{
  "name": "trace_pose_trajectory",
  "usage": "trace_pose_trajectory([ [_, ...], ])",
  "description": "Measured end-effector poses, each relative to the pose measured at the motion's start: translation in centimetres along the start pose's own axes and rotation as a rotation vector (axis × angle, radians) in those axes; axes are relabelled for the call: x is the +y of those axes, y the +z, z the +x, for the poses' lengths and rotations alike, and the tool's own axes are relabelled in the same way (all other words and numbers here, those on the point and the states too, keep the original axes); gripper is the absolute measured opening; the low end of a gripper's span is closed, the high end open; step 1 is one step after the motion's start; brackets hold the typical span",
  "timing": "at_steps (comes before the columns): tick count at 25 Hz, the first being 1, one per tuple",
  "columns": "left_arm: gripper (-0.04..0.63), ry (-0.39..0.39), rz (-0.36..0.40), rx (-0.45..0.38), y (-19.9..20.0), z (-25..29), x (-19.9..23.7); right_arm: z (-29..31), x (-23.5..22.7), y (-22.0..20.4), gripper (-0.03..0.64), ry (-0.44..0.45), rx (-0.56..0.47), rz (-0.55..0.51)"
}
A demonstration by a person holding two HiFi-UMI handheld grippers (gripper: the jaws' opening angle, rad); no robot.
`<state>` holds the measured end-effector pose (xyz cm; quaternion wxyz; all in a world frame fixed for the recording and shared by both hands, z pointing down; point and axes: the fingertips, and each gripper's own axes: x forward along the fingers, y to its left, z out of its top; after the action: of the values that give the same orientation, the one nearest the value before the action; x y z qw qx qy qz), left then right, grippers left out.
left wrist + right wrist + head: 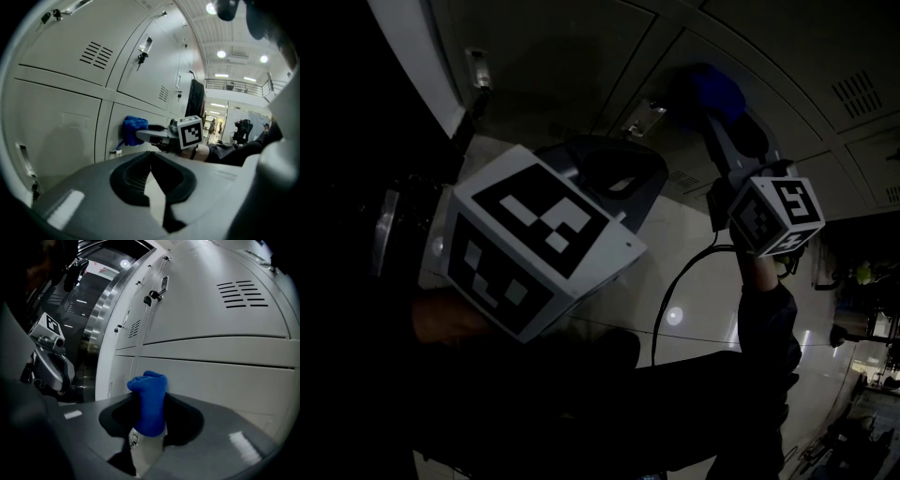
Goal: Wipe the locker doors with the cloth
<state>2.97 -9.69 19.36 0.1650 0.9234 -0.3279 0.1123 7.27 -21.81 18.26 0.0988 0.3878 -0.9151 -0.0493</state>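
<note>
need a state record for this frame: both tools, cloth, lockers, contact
left tool: shut, empty, clear of the lockers
right tool: shut on blue cloth
blue cloth: bunched, upright between the jaws, tip appears pressed to a door
locker doors: grey, closed, with vent slots
lighting: head view very dark, both gripper views readable

Your head camera looks steeply down along the locker doors (572,56), close above both of your hands' tools. Your left gripper view rides low, just beside the locker doors, and faces along them toward the right gripper (139,136) and the cloth (135,127). Your right gripper view faces the locker doors close up and shares that cloth with both other views.
</note>
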Motion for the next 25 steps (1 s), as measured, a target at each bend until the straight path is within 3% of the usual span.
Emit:
trace_pose_trajectory([
  [14, -0.020, 0.011, 0.000, 0.004, -0.4, 0.1, 0.4, -3.9, -3.8, -1.4, 0.149, -0.055, 0.028, -0.001],
  [25, -0.020, 0.013, -0.020, 0.016, -0.7, 0.4, 0.5, -8.7, -8.7, -3.0, 0.156, -0.152, 0.072, 0.032],
])
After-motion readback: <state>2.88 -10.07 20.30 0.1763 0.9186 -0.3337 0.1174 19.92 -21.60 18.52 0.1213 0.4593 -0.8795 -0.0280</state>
